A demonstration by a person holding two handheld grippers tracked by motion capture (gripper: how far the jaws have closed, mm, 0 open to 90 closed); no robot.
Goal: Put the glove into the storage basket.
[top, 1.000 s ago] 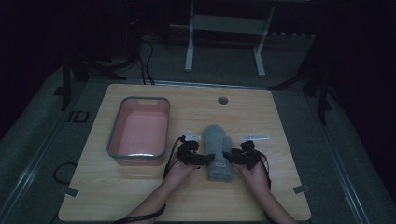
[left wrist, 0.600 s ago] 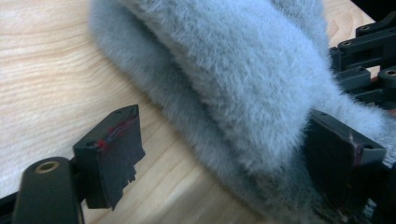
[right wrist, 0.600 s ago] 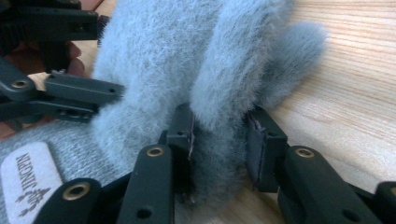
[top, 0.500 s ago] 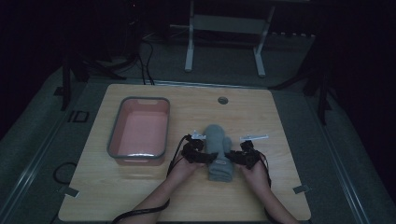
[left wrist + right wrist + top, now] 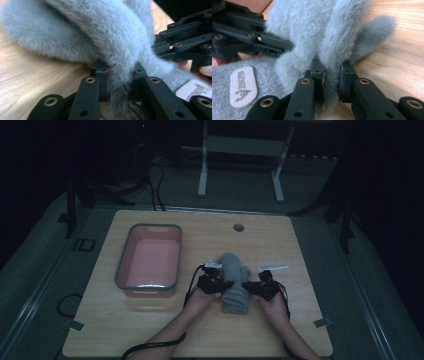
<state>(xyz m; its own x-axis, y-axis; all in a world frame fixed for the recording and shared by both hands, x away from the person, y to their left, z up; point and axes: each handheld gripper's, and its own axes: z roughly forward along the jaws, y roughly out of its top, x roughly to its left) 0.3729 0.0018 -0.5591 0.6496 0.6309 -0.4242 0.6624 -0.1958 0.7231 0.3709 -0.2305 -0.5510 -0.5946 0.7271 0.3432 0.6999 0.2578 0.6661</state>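
Note:
A grey furry mitten (image 5: 234, 279) with a knit cuff and a small label (image 5: 243, 86) lies on the wooden table (image 5: 300, 250), cuff toward the person. My left gripper (image 5: 219, 284) is at its left side and my right gripper (image 5: 255, 289) at its right side. In the left gripper view my jaws (image 5: 120, 75) have just been closing and pinch a fold of the mitten's fur (image 5: 100, 32). In the right gripper view my jaws (image 5: 331, 72) have likewise just been closing and clamp another fold of fur (image 5: 312, 25), next to the mitten's thumb (image 5: 374, 32).
A pink tray with a grey rim (image 5: 120, 270) stands left of the mitten. A round cable hole (image 5: 238, 227) sits near the table's far edge. A white stand (image 5: 240, 150) is on the floor behind the table. Cables trail from both grippers toward the person.
Both grippers have drawn in against the mitten's sides and their jaws have closed on its fur. The mitten and the tray lie where they were.

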